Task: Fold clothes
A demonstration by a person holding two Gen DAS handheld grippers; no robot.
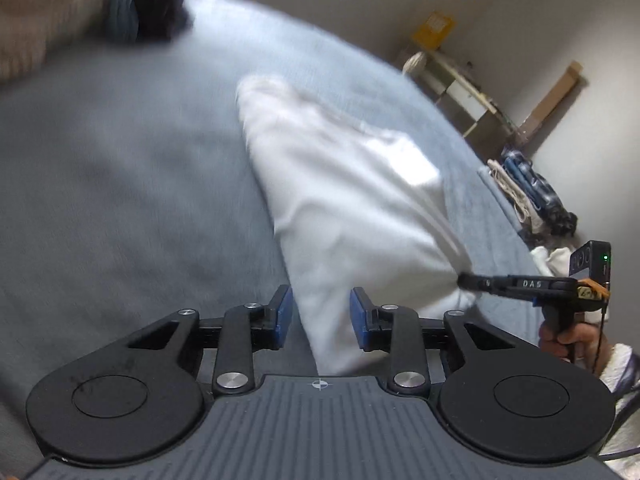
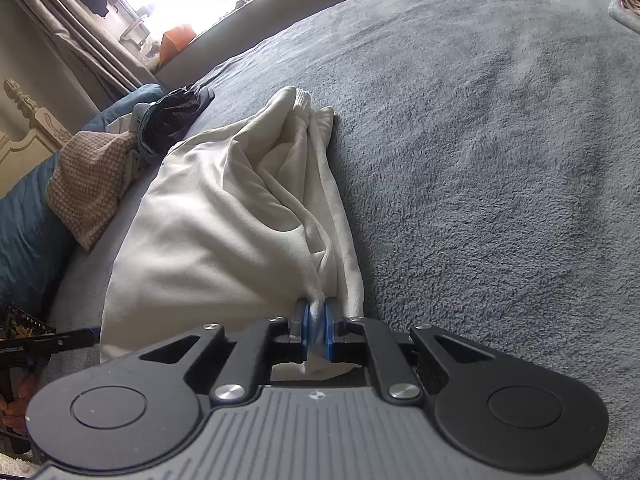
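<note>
I note the white garment (image 2: 224, 216) lying bunched on the grey bed (image 2: 500, 160), its near edge pinched in my right gripper (image 2: 316, 330) while my left gripper (image 1: 320, 316) stands spread and empty over it; advise regrasping the opposite corner squarely before folding.

A: The crumpled cream-white cotton garment (image 2: 224, 216) is plain, with no print, on a fuzzy grey-blue fleece blanket (image 2: 500, 160).

B: And at the left of the right wrist view?

A: A tan-and-white small-checked cloth (image 2: 90, 184), a dark navy bundled garment (image 2: 172, 116), and a teal pillow (image 2: 24, 232). At upper right of the left wrist view sits a yellow box (image 1: 434, 28).
</note>
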